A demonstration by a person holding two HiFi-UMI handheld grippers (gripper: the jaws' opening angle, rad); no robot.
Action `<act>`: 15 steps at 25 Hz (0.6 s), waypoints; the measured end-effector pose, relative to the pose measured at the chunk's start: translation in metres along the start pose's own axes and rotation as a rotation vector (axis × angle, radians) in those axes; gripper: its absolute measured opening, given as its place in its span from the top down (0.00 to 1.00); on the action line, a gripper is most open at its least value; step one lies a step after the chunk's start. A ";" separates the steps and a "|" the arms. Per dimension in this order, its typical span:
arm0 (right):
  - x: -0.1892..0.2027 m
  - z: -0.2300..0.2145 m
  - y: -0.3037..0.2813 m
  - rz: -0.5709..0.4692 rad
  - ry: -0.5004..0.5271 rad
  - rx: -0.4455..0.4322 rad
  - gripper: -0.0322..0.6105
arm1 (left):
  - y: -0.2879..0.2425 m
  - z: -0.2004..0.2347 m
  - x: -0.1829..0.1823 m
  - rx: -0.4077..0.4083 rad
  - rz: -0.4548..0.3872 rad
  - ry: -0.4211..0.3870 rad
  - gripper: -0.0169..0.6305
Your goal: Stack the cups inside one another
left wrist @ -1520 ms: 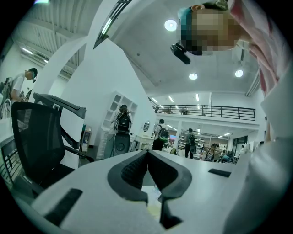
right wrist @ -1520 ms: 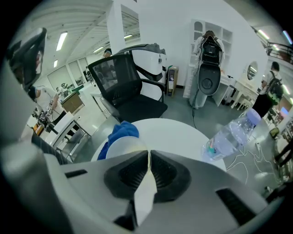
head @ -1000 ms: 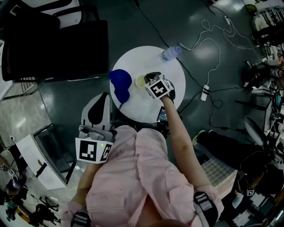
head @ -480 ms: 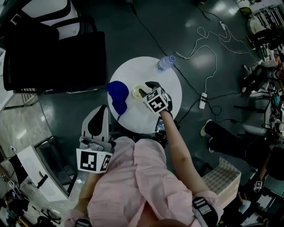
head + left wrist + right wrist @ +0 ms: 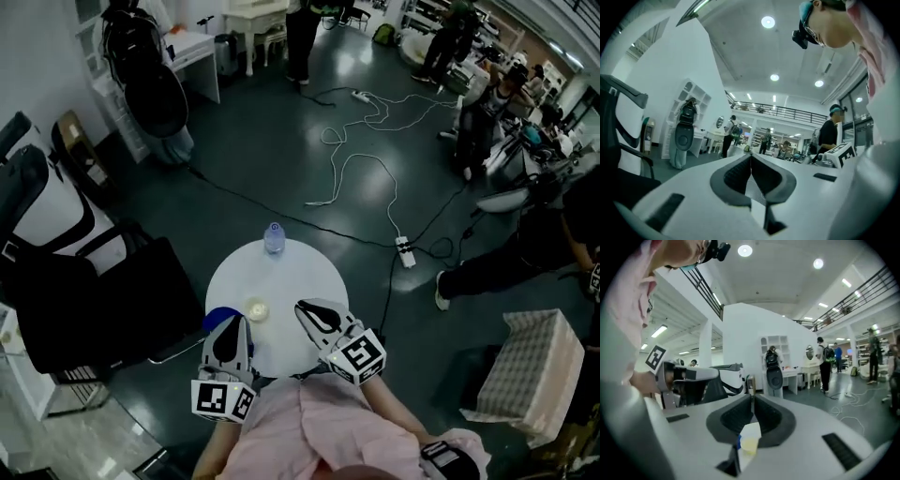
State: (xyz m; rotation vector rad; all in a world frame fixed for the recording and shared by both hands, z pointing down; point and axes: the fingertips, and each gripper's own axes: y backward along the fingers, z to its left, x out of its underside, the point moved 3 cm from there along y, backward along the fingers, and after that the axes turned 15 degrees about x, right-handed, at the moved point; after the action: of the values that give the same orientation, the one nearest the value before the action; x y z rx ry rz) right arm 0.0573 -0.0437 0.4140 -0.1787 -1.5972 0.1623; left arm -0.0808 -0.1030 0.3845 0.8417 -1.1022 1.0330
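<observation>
Here, a round, smooth white table stands on a dark, glossy floor. It carries one clear plastic bottle, upright at the 12 o'clock rim. One small pale-yellow cup stands mouth-up toward 9 o'clock of the table's centre. A blue cup sits at the 8 o'clock rim, partly covered by the left gripper; whether this blue form is one cup or several cannot be told. The yellow cup and the blue cup are near each other but apart.

Two grippers are in view, each with white shells, black ribbed pads and one cube bearing square black-and-white markers. The left gripper hangs over the table's 7 o'clock edge and the right gripper over its 5 o'clock part.

In the left gripper view the left gripper has its two jaws pressed together at the tips, with nothing between them.

In the right gripper view the right gripper also has its jaws meeting at the tips, gripping nothing. Through the opening behind its pads appear a wedge of the table, the yellow cup and a sliver of the blue cup.

One white power strip with looping pale cables lies on the floor at 2 o'clock from the table. One woven square basket stands at 4 o'clock.
</observation>
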 end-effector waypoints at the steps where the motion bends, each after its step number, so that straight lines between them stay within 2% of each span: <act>1: 0.001 -0.006 0.013 -0.011 -0.002 0.042 0.88 | -0.013 -0.013 0.000 0.044 -0.001 -0.012 0.95; 3: 0.004 -0.013 0.034 -0.017 -0.031 0.109 0.89 | -0.033 -0.036 -0.001 0.116 -0.002 -0.032 0.94; 6: 0.014 -0.021 0.065 0.011 -0.080 0.160 0.89 | -0.048 -0.065 0.005 0.160 0.002 -0.025 0.94; 11: 0.024 -0.041 0.103 0.000 -0.092 0.212 0.89 | -0.051 -0.094 0.028 0.176 0.043 -0.023 0.95; 15: 0.024 -0.057 0.120 -0.025 -0.094 0.228 0.89 | -0.050 -0.105 0.038 0.144 0.043 -0.024 0.95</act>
State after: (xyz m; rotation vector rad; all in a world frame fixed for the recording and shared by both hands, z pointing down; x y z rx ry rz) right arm 0.1155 0.0783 0.4139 0.0261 -1.6599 0.3352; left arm 0.0020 -0.0128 0.3922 0.9512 -1.0798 1.1510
